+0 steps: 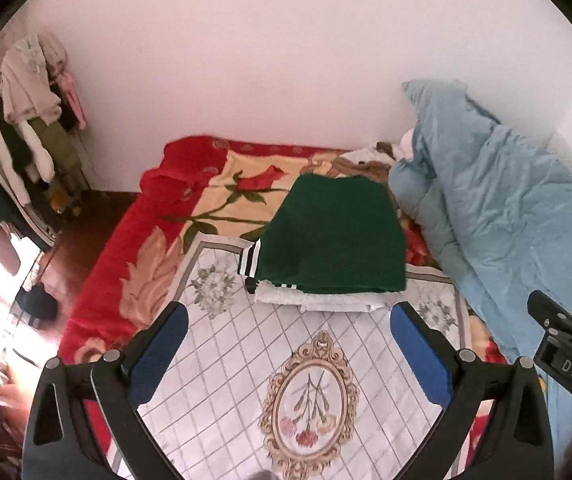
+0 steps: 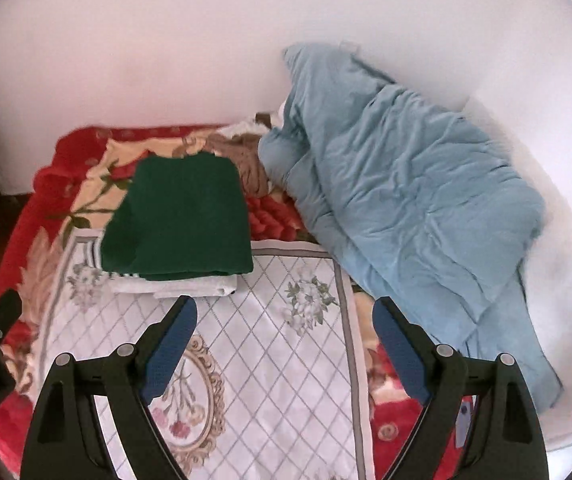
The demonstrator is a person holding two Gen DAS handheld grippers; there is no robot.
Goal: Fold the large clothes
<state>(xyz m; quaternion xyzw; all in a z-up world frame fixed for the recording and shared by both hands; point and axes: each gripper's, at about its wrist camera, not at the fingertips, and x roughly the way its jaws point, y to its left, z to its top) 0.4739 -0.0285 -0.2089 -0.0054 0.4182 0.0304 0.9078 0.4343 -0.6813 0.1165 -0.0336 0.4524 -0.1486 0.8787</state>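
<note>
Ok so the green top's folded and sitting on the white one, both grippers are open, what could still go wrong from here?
1. The folded green garment overhangs the smaller folded white garment beneath it, so a nudge could tip or unfold the stack.
2. The blue duvet is heaped close beside the stack and could slump onto it.
3. The left gripper and right gripper hang near each other and might collide.

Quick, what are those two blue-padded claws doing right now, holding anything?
Left gripper: open, holding nothing.
Right gripper: open, holding nothing.
</note>
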